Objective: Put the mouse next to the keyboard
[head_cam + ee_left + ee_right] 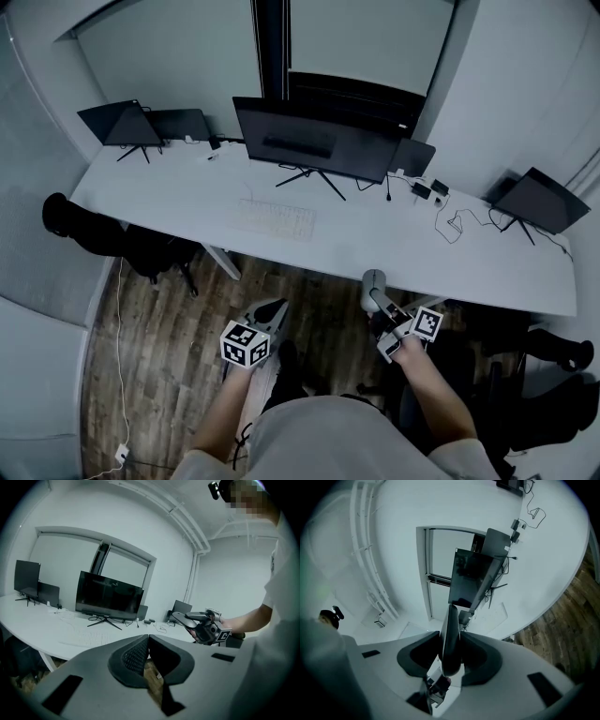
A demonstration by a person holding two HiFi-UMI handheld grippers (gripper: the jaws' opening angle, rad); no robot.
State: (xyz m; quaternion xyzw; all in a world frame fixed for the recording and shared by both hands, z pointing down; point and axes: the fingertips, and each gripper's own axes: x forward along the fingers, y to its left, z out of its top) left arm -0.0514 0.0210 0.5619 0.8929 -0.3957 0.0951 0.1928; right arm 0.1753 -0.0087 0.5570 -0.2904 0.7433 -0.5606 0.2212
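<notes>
Right gripper [377, 302] fingers clenched on mouse [373, 280], held edge-on in air near worktop [187, 202] front edge, well apart from keyboard [275, 218]. Left gripper [270, 312] fingers pressed together, empty, over wooden floor [159, 375].

A long white counter [487, 253] spans the room. At its middle stands a wide black monitor [314, 141], with a flat white keyboard [275, 218] just before it. A small dark screen [120, 122] stands at the left end and another dark screen [542, 199] at the right end. Thin black cables [457, 223] lie between the monitor and that right-end screen. A grey mouse [373, 279] sits between the jaws of the right gripper [376, 296] at the counter's near edge, right of the keyboard and apart from it. The left gripper [277, 307] is over the wooden plank floor [159, 328], before the counter.
</notes>
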